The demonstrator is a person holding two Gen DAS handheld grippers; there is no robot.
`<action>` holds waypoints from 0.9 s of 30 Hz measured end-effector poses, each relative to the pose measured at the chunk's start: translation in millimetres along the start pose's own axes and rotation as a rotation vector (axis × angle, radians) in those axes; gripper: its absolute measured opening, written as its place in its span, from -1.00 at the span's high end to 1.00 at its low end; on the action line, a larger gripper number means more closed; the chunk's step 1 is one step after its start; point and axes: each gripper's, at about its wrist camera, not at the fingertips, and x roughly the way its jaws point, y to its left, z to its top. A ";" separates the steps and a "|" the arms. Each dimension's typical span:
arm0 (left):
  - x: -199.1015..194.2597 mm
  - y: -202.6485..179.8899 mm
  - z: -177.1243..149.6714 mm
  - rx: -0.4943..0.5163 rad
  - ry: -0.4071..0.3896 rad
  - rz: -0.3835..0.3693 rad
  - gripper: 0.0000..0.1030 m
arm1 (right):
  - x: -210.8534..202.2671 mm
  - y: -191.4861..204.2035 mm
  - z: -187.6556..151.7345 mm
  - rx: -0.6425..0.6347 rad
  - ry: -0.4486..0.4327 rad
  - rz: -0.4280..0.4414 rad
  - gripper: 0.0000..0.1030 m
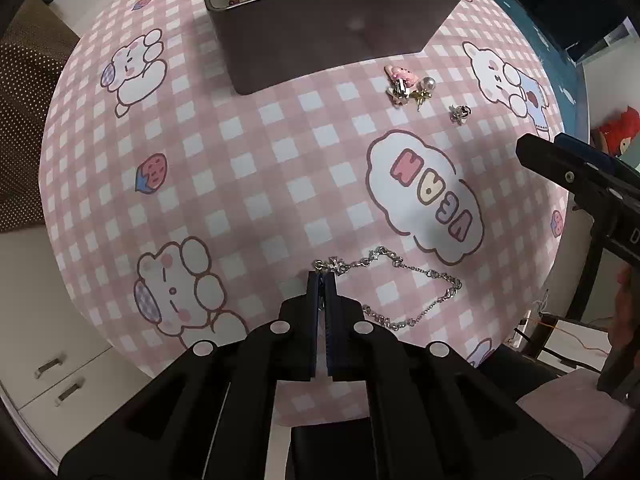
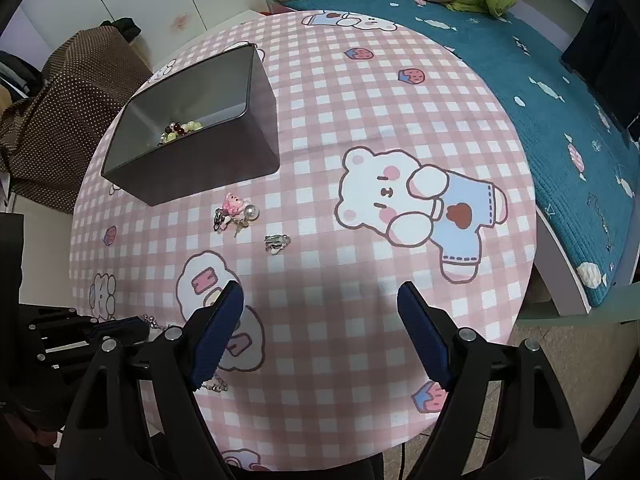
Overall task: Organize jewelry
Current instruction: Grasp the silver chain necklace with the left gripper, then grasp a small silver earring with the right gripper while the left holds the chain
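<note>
A silver chain bracelet [image 1: 416,270] lies looped on the pink checked tablecloth [image 1: 260,168]. My left gripper [image 1: 322,277] points straight down and is shut on one end of it, with links showing between the pads. Beyond it lie a pink charm clip [image 1: 400,75], a pearl earring [image 1: 429,84] and a small silver earring [image 1: 460,114]. A dark metal box [image 1: 332,36] at the far side holds beads [image 2: 180,130]. My right gripper [image 2: 320,296] hovers open above the cloth, nothing between its fingers. Beyond it are the same pink clip [image 2: 233,204] and silver earring [image 2: 277,242].
The round table's edge [image 2: 516,280] drops off to a teal bed [image 2: 560,120] on the right. A brown dotted cover [image 2: 68,112] stands behind the box. White drawers [image 1: 60,376] are below the table on the left. A person's pink sleeve [image 1: 580,412] shows at lower right.
</note>
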 end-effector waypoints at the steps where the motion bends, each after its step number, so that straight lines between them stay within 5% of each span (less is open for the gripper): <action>1: -1.7 3.1 0.1 -0.018 -0.003 -0.013 0.99 | -0.6 0.2 0.7 -0.002 -0.004 0.002 -0.48; 11: -37.4 30.7 25.1 -0.155 -0.080 -0.119 1.00 | 3.9 5.9 6.6 -0.027 -0.013 0.035 -0.47; 16: -57.7 28.9 36.8 -0.132 -0.152 -0.087 0.99 | 9.2 10.1 9.6 -0.060 -0.037 0.061 -0.26; 27: -58.3 30.1 47.6 -0.150 -0.181 -0.053 0.99 | 34.8 17.9 15.8 -0.105 -0.021 0.094 0.29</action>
